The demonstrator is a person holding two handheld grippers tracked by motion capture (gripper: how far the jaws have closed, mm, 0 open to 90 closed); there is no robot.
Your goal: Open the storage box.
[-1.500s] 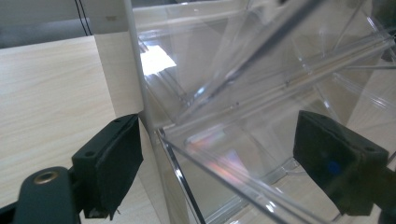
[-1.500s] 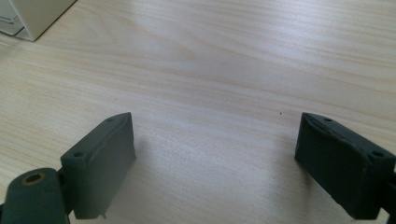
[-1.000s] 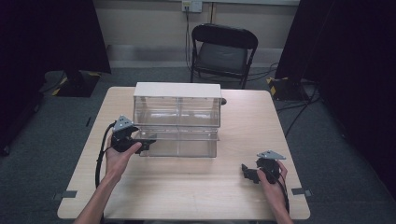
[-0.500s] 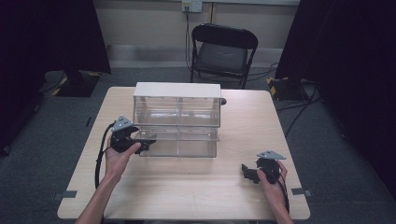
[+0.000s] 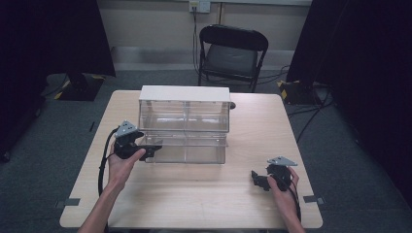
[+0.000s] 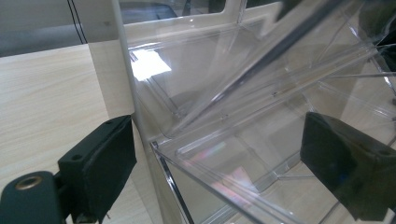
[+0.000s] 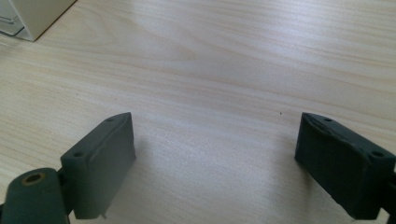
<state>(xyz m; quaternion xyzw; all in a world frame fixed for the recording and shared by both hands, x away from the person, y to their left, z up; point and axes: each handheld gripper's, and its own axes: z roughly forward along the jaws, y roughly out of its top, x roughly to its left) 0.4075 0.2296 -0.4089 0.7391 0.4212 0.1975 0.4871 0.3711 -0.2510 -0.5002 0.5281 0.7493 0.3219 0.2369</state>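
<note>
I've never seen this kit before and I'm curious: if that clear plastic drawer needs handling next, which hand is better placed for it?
Probably the left. The left gripper is already at the clear drawer, its jaws open on either side of the drawer's corner. The right gripper sits open over bare table, well away.

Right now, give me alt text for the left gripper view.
The left gripper, open, straddles the corner of a clear plastic drawer pulled out from its cabinet. Pale wooden table lies at the left.
</note>
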